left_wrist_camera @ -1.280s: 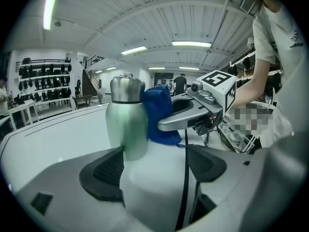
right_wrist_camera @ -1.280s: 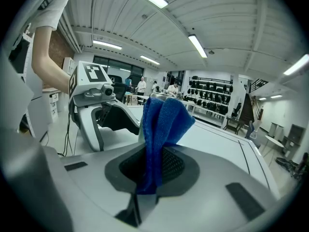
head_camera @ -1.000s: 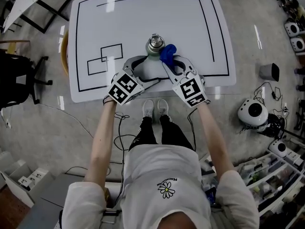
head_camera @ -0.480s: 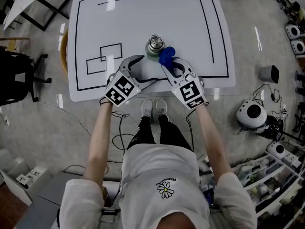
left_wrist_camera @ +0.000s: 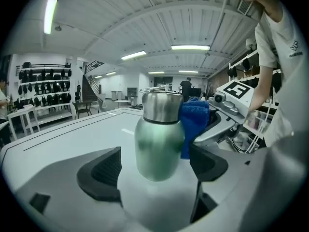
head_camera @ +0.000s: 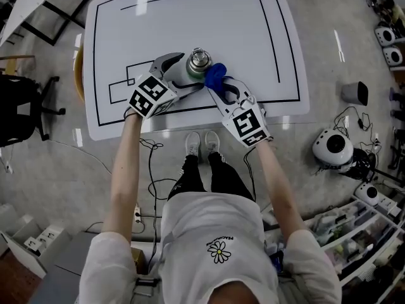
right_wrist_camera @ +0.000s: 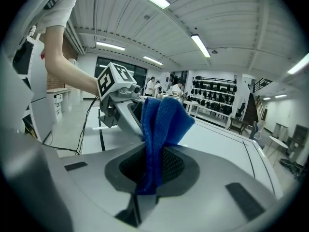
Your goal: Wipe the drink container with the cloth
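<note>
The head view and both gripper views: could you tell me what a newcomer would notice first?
A green steel bottle stands on the white table, between the jaws of the left gripper, which have just been opening and do not press on it. Close at its side is a bright blue cloth, pinched in the right gripper.
</note>
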{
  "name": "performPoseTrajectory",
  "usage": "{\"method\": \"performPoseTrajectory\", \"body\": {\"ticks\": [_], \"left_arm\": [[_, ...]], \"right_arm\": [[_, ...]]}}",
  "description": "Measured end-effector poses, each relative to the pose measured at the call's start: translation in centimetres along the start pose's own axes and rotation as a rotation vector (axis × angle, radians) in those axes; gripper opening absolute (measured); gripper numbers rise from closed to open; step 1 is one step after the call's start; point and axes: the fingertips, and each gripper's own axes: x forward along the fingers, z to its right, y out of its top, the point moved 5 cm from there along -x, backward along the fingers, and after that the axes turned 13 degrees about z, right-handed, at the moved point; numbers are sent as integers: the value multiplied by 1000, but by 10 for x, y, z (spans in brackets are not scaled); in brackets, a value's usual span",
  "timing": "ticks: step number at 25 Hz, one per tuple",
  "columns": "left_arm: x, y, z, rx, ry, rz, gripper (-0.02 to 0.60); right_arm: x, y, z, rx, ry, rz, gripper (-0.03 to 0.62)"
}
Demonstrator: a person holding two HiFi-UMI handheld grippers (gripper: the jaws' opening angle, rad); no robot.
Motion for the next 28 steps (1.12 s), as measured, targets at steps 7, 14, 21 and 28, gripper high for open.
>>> {"method": "performPoseTrajectory", "body": {"ticks": [7,14,21,28], "left_arm": [[12,-7,7,19,-64,-49,423],[16,-12,11,19,-68,-50,423],[9,-13,14,7,-47,-54,422],[-1,-16,17,-15,-11,-48,422]], "right_arm": [[0,1,3,-1,1,0,43],[1,0,5,-5,-4,-4,43],[4,-3,18,-11,-35,-22,43],[13,-4,33,-32,-40,-39,43]]}}
